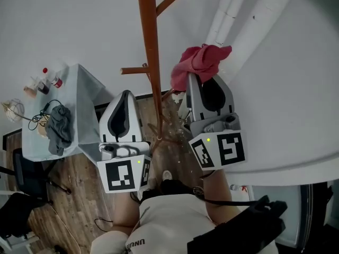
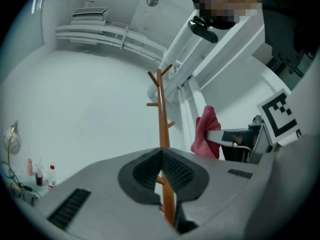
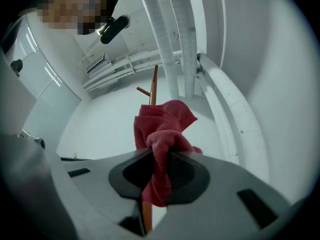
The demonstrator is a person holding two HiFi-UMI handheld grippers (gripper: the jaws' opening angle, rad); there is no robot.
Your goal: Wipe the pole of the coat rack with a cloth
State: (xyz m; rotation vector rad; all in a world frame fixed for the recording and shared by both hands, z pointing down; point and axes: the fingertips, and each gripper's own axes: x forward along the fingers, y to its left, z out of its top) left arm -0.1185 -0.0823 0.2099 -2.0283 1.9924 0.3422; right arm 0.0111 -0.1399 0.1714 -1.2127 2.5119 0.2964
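White wall (image 1: 63, 20) backs pole (image 1: 152, 62), mid-frame. Your R gripper (image 1: 204, 81) clamps cloth (image 1: 198, 61); L gripper (image 1: 125, 97) is shut, empty. Loose folds may snag a peg (image 1: 135, 70).

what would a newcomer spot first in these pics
The crumpled red cloth stands out, clamped in the right gripper just right of the tall brown wooden coat rack pole in the middle of the head view. The left gripper is shut and empty on the pole's left.
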